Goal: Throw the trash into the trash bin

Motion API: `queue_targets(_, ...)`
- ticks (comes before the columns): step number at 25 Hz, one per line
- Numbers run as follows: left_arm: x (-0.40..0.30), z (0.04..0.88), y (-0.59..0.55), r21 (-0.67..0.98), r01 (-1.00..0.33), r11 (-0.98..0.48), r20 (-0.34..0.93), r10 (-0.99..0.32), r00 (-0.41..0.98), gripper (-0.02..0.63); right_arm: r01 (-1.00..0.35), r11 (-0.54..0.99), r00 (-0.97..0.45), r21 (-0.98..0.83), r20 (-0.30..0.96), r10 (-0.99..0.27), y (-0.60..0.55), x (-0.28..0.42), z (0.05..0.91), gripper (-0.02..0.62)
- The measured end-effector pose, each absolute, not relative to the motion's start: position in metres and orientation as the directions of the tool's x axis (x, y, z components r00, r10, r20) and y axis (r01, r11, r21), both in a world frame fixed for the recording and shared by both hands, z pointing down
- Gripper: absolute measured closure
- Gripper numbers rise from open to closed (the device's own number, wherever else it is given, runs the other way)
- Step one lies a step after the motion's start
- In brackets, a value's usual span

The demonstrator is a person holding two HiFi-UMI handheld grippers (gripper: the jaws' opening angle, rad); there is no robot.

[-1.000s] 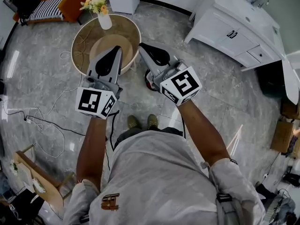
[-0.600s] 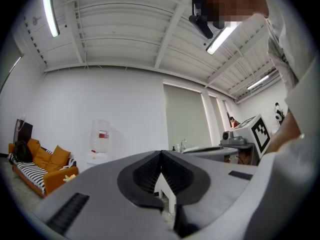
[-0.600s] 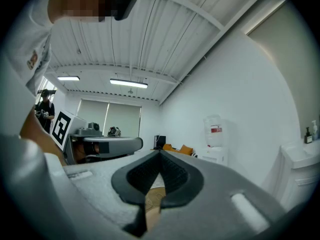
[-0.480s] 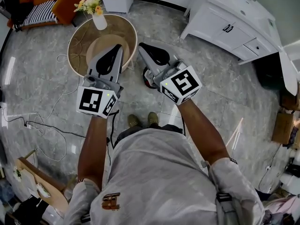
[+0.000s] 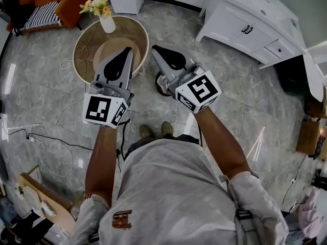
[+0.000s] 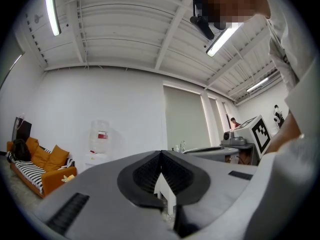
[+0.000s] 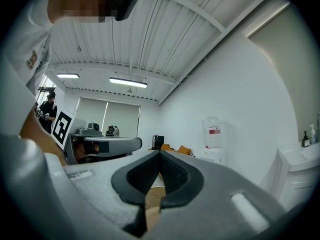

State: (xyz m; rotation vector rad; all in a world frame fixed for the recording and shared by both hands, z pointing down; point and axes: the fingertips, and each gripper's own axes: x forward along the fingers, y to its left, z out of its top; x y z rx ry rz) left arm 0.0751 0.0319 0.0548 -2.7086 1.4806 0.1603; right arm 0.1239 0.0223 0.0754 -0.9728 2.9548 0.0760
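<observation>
Left gripper (image 5: 127, 52) and right gripper (image 5: 155, 49) both hovering clenched tight, nothing in matte grey wedge jaws, tips over round wooden table (image 5: 130, 27). Round red-white thing (image 5: 161, 86) sitting on glossy marble floor (image 5: 230, 86) under right gripper, half hidden. Can't tell if that's bin tbh.

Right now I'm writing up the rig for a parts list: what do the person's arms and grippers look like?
The left gripper and right gripper are pale grey, their tongs lined with black ribbed pads in a teardrop outline. Each carries a white cube with black square markers. The person wears a light short-sleeved shirt with a small brown logo.
</observation>
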Motion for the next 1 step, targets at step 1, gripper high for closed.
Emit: queue_targets(1,0.0746,0.0550,0.0323,0.006,-0.842,-0.539,-0.115,-0.837,0.535,0.606,-0.594,0.804,-0.804,0.038,-0.043,-0.593,0.0225,0.1235,0.0754,0.596)
